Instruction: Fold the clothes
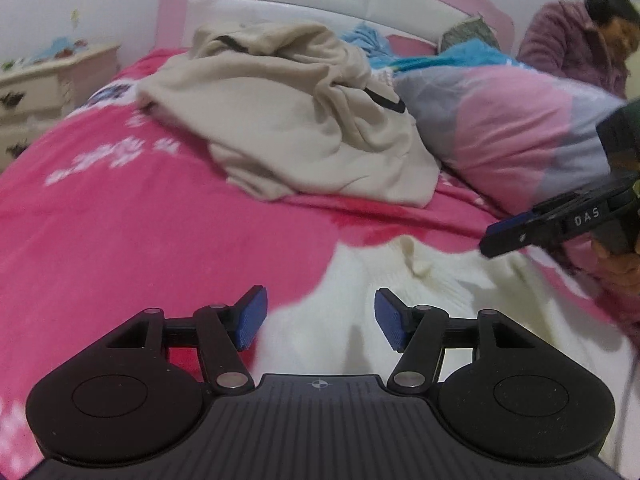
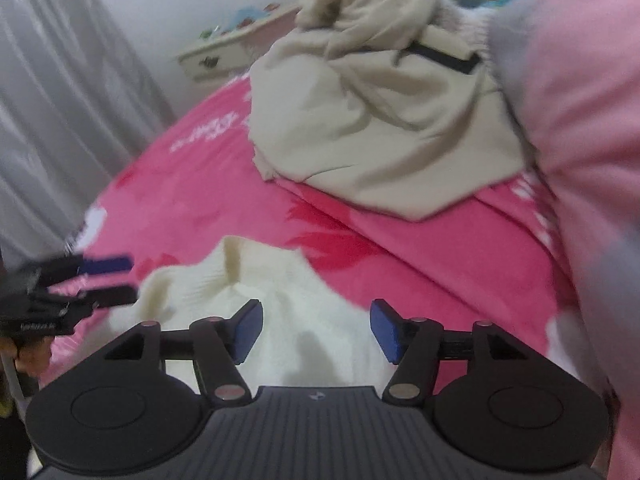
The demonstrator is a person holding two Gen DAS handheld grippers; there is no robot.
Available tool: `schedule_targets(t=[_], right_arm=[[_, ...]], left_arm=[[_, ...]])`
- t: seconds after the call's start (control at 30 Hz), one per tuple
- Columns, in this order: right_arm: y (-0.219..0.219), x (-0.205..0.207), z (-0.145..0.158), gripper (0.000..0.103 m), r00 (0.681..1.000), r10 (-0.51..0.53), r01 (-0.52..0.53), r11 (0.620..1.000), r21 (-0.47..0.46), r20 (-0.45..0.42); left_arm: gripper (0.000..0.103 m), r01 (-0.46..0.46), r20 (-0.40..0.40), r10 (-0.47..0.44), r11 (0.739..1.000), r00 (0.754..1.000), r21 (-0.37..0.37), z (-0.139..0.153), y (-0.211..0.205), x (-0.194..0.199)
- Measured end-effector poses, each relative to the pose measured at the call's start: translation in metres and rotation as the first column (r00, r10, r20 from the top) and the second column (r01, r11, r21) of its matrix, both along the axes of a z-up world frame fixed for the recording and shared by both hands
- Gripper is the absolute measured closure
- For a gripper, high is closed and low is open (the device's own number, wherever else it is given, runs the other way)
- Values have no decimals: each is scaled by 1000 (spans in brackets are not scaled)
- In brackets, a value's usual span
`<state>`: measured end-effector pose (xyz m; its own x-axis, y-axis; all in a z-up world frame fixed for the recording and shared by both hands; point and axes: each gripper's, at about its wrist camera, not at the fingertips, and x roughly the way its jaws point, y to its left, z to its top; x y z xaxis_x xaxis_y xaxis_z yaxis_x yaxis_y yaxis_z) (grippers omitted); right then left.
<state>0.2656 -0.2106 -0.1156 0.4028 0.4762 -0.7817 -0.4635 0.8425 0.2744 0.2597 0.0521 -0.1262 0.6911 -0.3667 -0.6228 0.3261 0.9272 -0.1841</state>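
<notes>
A white knitted sweater (image 1: 420, 280) lies on the pink bedsheet (image 1: 120, 220) at the near edge of the bed, directly below both tools. The left gripper (image 1: 320, 318) is held above it with its jaws apart and nothing between the blue pads; the right gripper (image 2: 316, 330) is likewise spread and empty over the same garment. A crumpled beige garment (image 2: 380, 128) is left further up the bed, beside a pink-and-grey pillow (image 1: 520, 128).

The step in hand is judged to be a fresh grasp on the sweater for the next fold. It would be done best if two matching points (the shoulders or the hem corners, though blur makes them hard to pick out) were taken, one per gripper, and only the top layer were pinched. The fabric should be lifted evenly and kept taut, so that no crease is dragged in, and the sheet beneath should not be caught.
</notes>
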Motion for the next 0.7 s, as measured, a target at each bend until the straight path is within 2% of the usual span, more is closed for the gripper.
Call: schedule_targets(t=[0.13,0.3,0.47,0.53,0.7], right_arm=[[19,16,-17,41,998,59,-59,997,-40,-2],[29,27,-35,41,996,93,-94,995,-27,-5],[27,33,-44,43,995,97,-97,995,15,-7],[26,34,-46,43,995,101,-101,994,30,-8],[23,35,-47,52,992,117,-114,990,77,-38]], left_arm=[[43,51,1,-51,997,999,61,-13,-23,21],[43,83,-17,-82,992,997,97,-28,-34,35],[45,50,-55,-48,998,997,31,-36,-31,43],[51,48,-57,-47,999,997,18,-36,-31,45],[54,56,-72,-56,998,996,-5,-35,-34,47]])
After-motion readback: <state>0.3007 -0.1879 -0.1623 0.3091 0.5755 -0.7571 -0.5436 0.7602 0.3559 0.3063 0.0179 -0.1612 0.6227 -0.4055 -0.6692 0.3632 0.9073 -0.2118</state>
